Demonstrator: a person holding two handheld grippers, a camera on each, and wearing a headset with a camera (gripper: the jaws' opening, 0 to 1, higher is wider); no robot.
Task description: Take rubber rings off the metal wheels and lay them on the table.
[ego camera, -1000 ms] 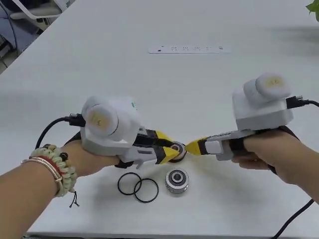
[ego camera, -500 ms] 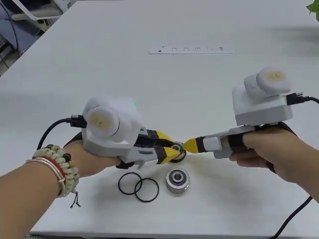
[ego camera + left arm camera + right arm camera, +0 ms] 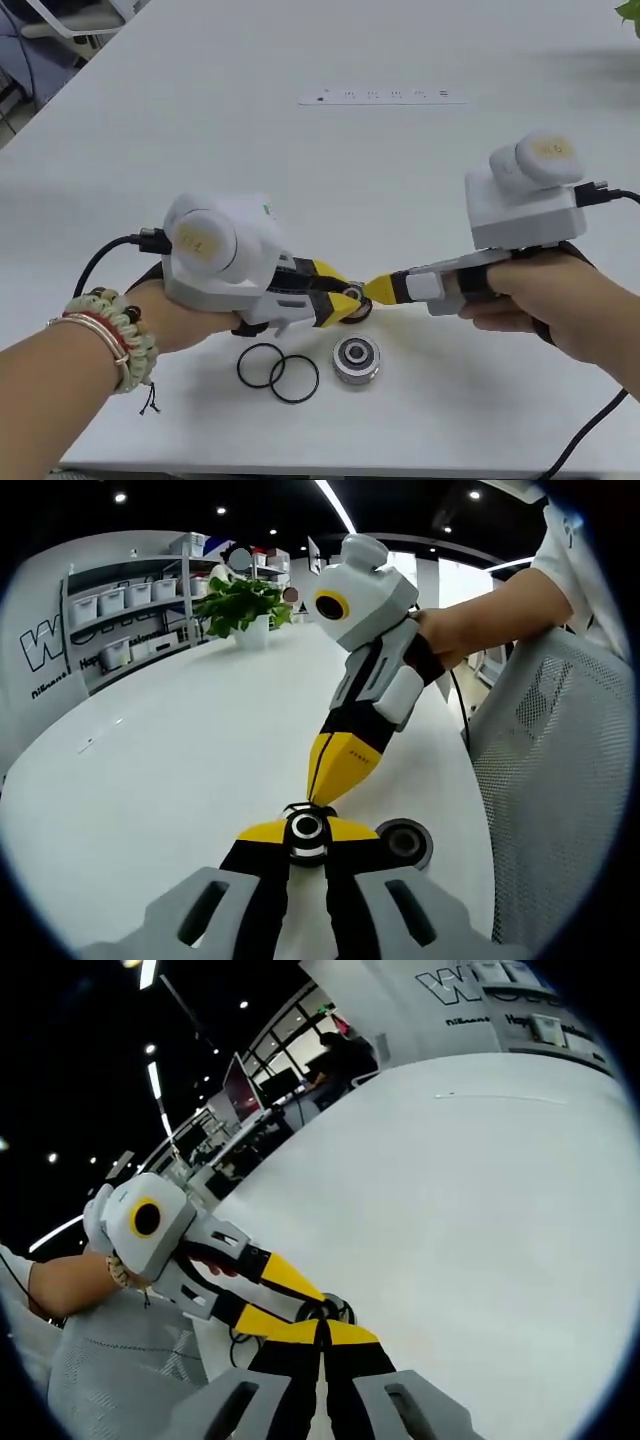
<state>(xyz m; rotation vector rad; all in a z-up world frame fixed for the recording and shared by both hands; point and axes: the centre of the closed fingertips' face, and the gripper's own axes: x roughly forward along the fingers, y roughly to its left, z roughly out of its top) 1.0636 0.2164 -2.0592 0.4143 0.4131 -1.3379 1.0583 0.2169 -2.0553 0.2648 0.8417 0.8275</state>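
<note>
Yellow jaw tips of the left gripper [image 3: 305,832] are clamped on a small metal wheel [image 3: 306,824], one tip on each side of it. The wheel shows a bright silvery face around a dark bore, with a thin black edge at its rim. The right gripper [image 3: 324,796] comes in from the opposite side with its own yellow jaws pressed flat together. Their point touches the rim of the held wheel; whether they pinch rubber there is too small to tell. This wheel sits between the two grippers, over the near part of the white table [image 3: 300,170]. Just in front of it, a second metal wheel [image 3: 355,361] lies flat on the tabletop, silver with a dark inner band and apart from both tools. Beside that wheel lie two loose rubber rings [image 3: 277,374], thin black hoops that overlap each other slightly. That makes two wheels and two freed rings. A person's hand grips each tool, and beaded bracelets [image 3: 112,335] circle the left wrist. A white power strip [image 3: 380,97] lies far back on the table.
</note>
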